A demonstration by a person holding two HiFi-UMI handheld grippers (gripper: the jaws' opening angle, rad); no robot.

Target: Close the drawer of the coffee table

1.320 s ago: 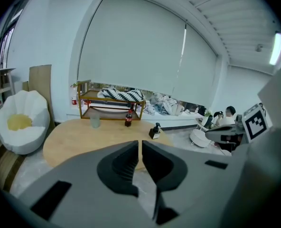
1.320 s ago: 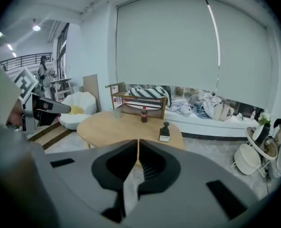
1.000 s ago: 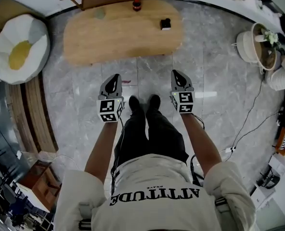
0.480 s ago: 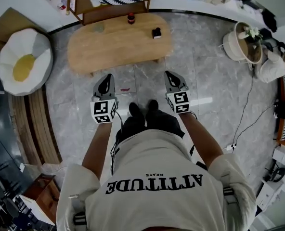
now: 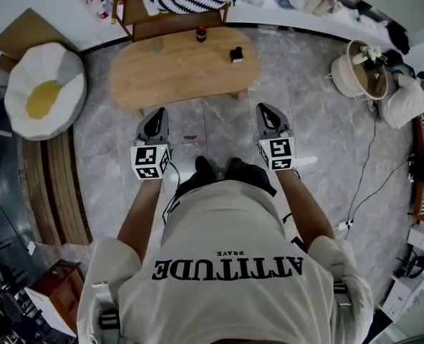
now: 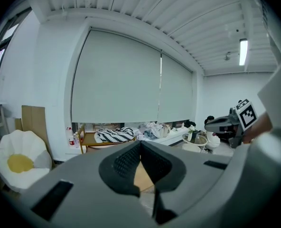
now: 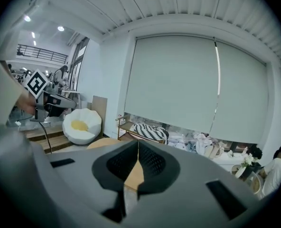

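Head view: the wooden coffee table lies at upper centre, with the left gripper and right gripper just below it, not touching it. Left gripper view: jaws pressed together, empty. Right gripper view: jaws pressed together, empty.

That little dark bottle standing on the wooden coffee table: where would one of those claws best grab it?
Around the middle of the bottle, coming in level from the person's side of the coffee table. It stands upright and alone near the far edge, with a wooden shelf close behind. The left claw and right claw are both shut, so one would need to open first.
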